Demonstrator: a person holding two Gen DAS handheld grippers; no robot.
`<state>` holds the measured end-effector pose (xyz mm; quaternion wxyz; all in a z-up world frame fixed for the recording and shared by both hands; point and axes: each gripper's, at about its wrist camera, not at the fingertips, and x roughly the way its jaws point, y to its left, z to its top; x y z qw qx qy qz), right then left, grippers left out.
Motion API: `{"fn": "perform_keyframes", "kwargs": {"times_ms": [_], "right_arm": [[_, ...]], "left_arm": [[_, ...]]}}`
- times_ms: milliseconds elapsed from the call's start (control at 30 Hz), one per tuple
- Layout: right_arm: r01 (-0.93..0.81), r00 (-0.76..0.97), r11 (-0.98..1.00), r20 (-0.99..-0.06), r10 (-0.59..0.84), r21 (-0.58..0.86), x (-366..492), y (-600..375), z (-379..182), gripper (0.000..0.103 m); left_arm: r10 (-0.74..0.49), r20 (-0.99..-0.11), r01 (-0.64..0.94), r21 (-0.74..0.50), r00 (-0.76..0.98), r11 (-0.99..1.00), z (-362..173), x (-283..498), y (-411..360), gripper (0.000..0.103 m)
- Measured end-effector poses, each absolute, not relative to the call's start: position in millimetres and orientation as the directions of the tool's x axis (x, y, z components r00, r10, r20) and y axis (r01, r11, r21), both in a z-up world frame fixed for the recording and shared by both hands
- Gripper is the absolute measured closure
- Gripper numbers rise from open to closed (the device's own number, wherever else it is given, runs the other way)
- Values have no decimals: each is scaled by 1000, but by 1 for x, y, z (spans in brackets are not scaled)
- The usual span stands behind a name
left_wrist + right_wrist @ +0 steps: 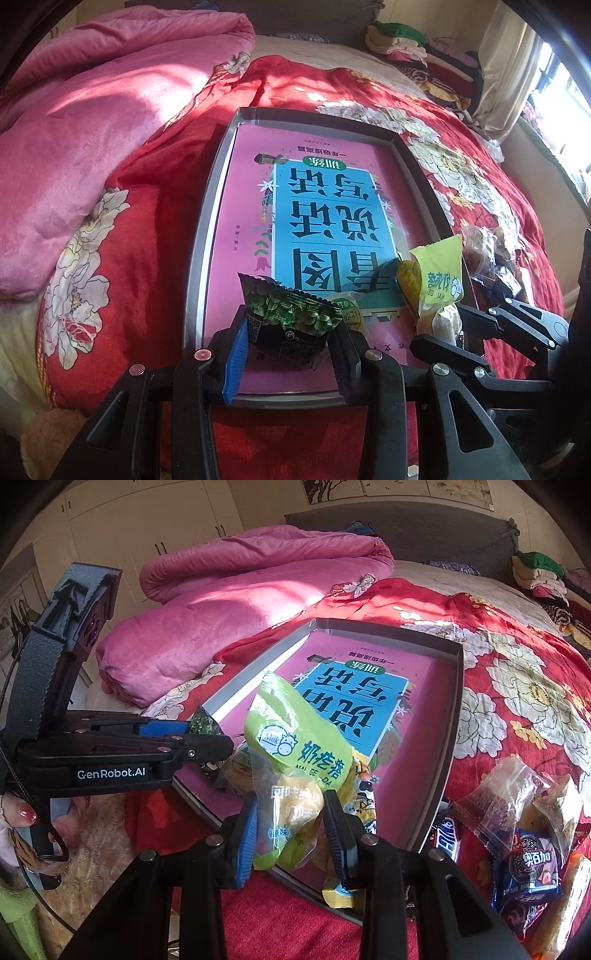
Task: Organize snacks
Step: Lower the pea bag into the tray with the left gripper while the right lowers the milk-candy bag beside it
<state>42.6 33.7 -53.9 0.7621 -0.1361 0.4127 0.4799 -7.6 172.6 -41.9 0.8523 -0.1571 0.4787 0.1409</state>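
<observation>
A shallow grey tray (207,206) (452,716) lies on the red flowered bedspread, with a pink and blue book (325,206) (354,701) flat inside it. My left gripper (290,347) (207,738) is shut on a dark green snack packet (291,314) over the tray's near end. My right gripper (291,834) (458,332) is shut on a light green milk snack bag (295,753) (439,273) above the tray's near right part. A small yellow-green packet (349,314) and a yellow packet (364,801) rest on the book near both grippers.
Several loose wrapped snacks (517,834) (487,258) lie on the bedspread right of the tray. A pink quilt (110,122) (236,583) is heaped at the left. Folded clothes (417,55) are stacked by the headboard. A hand with red nails (22,816) holds the left gripper.
</observation>
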Motion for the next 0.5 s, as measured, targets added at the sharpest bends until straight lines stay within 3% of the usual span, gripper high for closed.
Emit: {"fn": "perform_keyframes", "kwargs": {"times_ms": [500], "right_arm": [[-849, 172, 491, -775, 608, 196, 38, 35, -59, 67]], "left_arm": [[72, -867, -381, -141, 492, 914, -47, -5, 171, 62]]}}
